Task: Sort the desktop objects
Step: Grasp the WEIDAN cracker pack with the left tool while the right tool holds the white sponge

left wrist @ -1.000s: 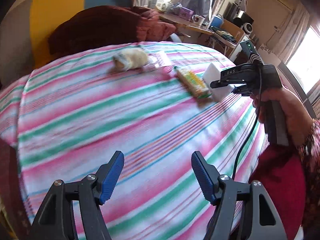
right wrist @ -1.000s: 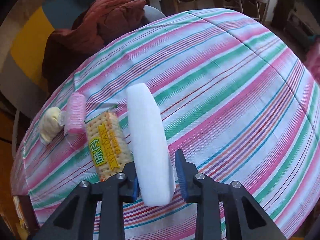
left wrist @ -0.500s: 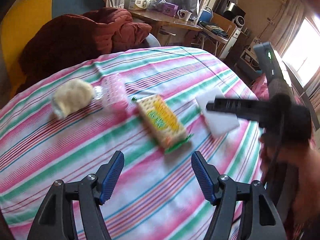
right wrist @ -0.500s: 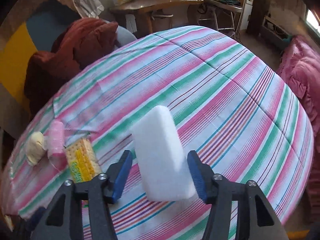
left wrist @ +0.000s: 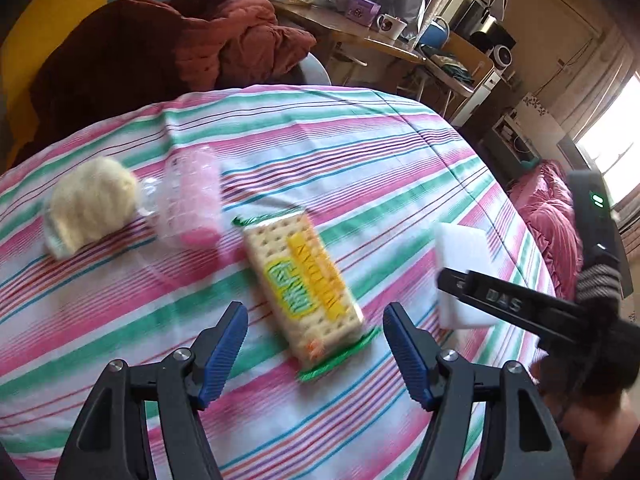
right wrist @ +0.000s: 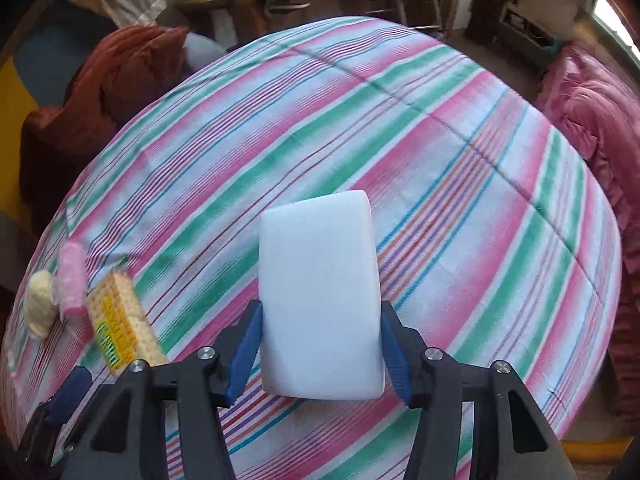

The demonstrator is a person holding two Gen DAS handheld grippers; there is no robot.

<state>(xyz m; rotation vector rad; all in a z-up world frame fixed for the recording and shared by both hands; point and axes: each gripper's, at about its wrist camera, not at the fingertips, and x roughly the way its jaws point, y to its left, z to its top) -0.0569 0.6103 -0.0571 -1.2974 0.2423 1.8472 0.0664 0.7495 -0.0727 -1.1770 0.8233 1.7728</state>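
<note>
Right claw (right wrist: pixel 320 354) closing on white foam sponge block (right wrist: pixel 320 292), pads touching its long sides; probably light, squashy; left claw (left wrist: pixel 316 350) apart, empty.

— Any lettering you can read?
— "DAS", in raised letters on the black arm of the right gripper (left wrist: pixel 460 286), at the right.
— And the cracker packet (left wrist: pixel 302 280)?
— Yellow and green print, too blurred to read.
</note>
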